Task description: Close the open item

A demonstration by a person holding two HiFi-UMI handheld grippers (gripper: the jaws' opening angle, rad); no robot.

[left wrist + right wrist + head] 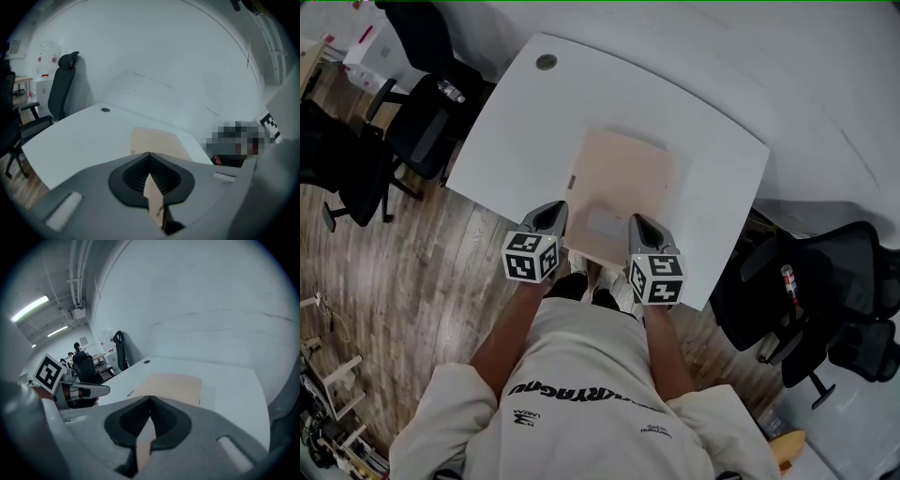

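Apparently, folder flap (153, 201) between fingers (134, 176).

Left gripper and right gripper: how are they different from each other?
The left gripper sits at the tan folder's near left side; the right gripper sits at its near right side. The left gripper points slightly rightward and the right gripper slightly leftward, so they angle toward each other. Both have their jaws shut, pinching a thin tan sheet of the folder, and both carry a marker cube.
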